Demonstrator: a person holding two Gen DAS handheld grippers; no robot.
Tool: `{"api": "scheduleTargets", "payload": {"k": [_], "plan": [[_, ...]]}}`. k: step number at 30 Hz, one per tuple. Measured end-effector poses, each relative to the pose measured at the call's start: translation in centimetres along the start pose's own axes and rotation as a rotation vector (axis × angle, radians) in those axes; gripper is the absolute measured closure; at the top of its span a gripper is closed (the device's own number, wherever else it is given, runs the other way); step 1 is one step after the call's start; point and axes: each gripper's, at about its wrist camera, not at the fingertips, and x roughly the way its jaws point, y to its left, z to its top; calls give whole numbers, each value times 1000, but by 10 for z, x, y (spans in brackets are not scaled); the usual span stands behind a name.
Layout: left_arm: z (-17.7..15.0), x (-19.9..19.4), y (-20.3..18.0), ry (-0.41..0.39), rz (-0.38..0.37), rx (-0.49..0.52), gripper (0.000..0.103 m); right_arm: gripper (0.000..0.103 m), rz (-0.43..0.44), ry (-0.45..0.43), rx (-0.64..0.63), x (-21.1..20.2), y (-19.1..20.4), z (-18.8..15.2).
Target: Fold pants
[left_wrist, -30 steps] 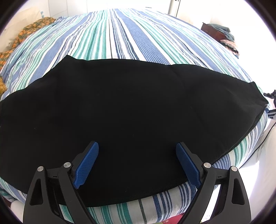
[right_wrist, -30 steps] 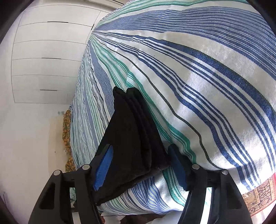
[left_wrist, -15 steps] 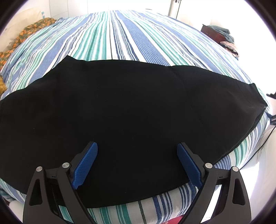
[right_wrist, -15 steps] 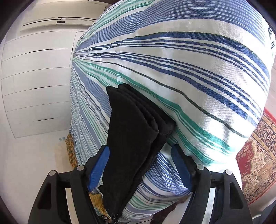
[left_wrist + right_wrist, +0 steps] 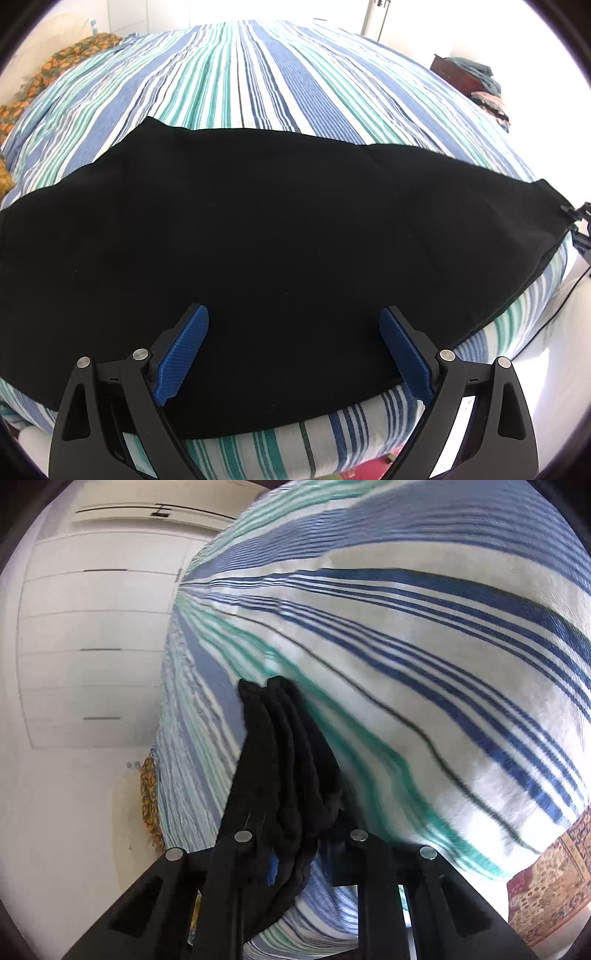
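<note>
Black pants (image 5: 258, 240) lie flat across the near part of a striped bedspread (image 5: 280, 81). My left gripper (image 5: 293, 350) hovers over their near edge, open, with its blue pads (image 5: 184, 350) wide apart and nothing pinched. At the pants' right end, the right gripper's black frame (image 5: 578, 229) shows at the cloth's tip. In the right wrist view the stacked layers of the pants (image 5: 273, 757) run up between the jaws of my right gripper (image 5: 295, 842). These jaws are closing and pinch the bunched cloth; only a sliver of blue pad (image 5: 271, 867) shows.
The striped bedspread (image 5: 406, 627) drops off at the bed's near edge. An orange patterned cloth (image 5: 62, 62) lies at the far left. Dark furniture with piled clothes (image 5: 469, 74) stands far right. White wardrobe doors (image 5: 92, 627) and a patterned rug (image 5: 546, 878) flank the bed.
The right gripper's jaws came together from wide apart onto the pants' layered end, bunching the cloth. The left gripper and the spread pants look the same.
</note>
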Motion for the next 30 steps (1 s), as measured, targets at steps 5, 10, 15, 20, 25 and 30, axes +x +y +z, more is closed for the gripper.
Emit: {"api": "scheduleTargets", "payload": {"k": [5, 10, 15, 20, 25, 30], "plan": [[4, -25, 29, -44, -49, -128, 9, 87, 187, 54, -158, -7, 76, -36], [3, -46, 71, -89, -80, -284, 9, 87, 341, 187, -301, 27, 175, -100], [-6, -61, 101, -131, -86, -366, 9, 87, 431, 348, -383, 112, 244, -190], [-17, -67, 123, -134, -77, -416, 9, 87, 353, 402, -594, 210, 274, -301], [-24, -73, 131, -127, -101, -415, 9, 49, 21, 431, -1051, 296, 262, -409], [-13, -68, 122, -132, -279, -384, 10, 27, -22, 379, -1249, 250, 247, -425]]}}
